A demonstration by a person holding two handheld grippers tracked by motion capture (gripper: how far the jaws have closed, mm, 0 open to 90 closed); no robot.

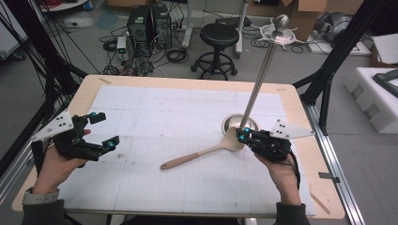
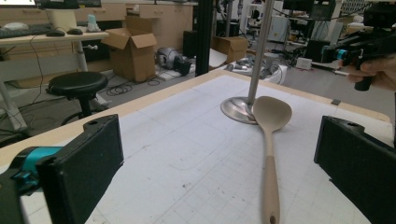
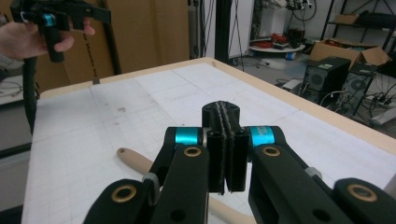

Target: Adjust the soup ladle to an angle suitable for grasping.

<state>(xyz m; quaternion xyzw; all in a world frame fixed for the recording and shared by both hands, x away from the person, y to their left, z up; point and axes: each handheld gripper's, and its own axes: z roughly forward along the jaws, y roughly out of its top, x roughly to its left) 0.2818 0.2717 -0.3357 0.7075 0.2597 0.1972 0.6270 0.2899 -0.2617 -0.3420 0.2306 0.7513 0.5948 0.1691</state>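
A pale beige wooden spoon [image 1: 206,153] lies on a white paper mat [image 1: 155,122] ruled with a faint grey grid — the light wooden tabletop [image 1: 89,91] shows as a tan border around that mat. Beside the spoon's bowl, a shiny silver metal stand [image 1: 239,124] gleams. Both black two-jaw grippers [image 1: 101,129] [image 1: 242,136] carry turquoise accents — and grey plates.

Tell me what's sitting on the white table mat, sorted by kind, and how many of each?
Wooden spoon: 1
Metal stand with a round base and an upright pole: 1
Total: 2
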